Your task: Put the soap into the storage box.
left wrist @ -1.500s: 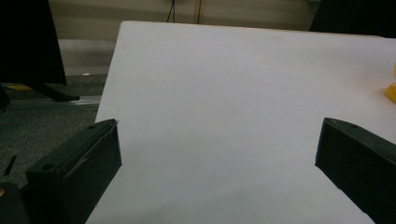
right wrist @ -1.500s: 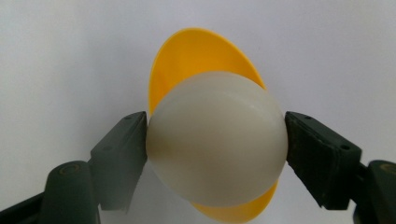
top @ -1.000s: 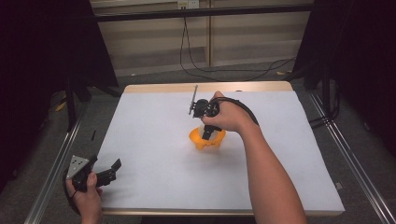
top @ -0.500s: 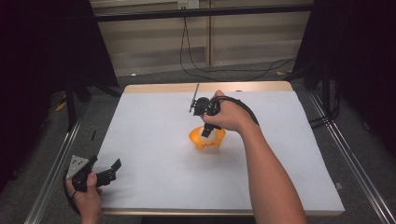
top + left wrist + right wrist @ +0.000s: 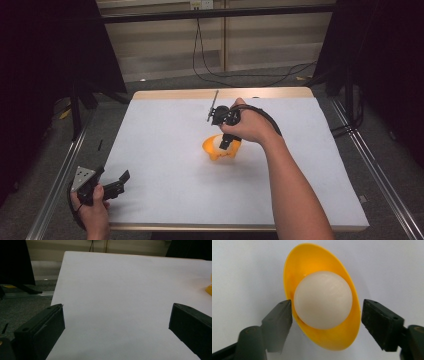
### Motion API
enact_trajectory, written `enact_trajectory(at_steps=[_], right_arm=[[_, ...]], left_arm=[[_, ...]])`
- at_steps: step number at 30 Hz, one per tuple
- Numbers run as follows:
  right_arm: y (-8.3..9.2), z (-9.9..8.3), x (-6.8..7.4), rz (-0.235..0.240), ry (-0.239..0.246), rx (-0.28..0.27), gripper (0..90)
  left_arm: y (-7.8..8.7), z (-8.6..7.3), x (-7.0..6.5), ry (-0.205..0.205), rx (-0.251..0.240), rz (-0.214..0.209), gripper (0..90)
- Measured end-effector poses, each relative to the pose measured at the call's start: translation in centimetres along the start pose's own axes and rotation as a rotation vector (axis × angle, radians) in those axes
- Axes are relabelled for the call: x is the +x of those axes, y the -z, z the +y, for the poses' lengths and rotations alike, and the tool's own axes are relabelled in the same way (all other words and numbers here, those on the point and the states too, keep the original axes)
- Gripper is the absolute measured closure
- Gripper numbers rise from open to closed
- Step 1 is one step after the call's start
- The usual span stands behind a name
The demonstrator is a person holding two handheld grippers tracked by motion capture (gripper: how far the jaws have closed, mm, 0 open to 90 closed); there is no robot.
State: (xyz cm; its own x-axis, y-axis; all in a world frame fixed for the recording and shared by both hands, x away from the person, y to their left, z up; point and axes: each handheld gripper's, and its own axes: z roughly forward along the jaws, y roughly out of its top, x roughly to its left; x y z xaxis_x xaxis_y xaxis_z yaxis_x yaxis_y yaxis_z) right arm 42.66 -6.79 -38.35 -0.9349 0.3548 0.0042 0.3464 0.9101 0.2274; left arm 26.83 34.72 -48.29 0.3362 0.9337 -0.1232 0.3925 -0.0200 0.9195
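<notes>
White ball (image 5: 323,300) in yellow bowl (image 5: 342,336), mid desk (image 5: 165,125): right gripper (image 5: 325,322) released astride; I'd center, clench gently. Left gripper (image 5: 116,322) released, near-left.

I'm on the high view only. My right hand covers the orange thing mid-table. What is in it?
Observer: The right gripper view shows a white ball sitting in the yellow bowl.
Operator: Is the right gripper closed on it?
Observer: No. The right gripper is open, one jaw at the bowl's rim beside the ball, the other standing clear of the rim.
Operator: And the left gripper, anything between its jaws?
Observer: The left gripper is open wide over bare white table; the bowl's edge peeks in at that view's right edge.
</notes>
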Motion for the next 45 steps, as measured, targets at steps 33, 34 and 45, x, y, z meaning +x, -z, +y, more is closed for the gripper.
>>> enact_trajectory(at_steps=[33,34,45], right_arm=[[0.2,-14.2,3.0,-0.134,-0.353,-0.383,0.0],[0.0,-15.0,3.3,-0.124,-0.377,-0.414,0.0],[-1.4,-18.2,4.7,-0.118,-0.415,-0.504,0.0]], left_arm=[[-0.1,0.0,-0.1,-0.009,0.004,0.002,0.0],[-0.1,0.0,-0.1,-0.013,0.004,0.005,0.0],[-0.1,0.0,-0.1,-0.005,0.001,-0.004,0.0]])
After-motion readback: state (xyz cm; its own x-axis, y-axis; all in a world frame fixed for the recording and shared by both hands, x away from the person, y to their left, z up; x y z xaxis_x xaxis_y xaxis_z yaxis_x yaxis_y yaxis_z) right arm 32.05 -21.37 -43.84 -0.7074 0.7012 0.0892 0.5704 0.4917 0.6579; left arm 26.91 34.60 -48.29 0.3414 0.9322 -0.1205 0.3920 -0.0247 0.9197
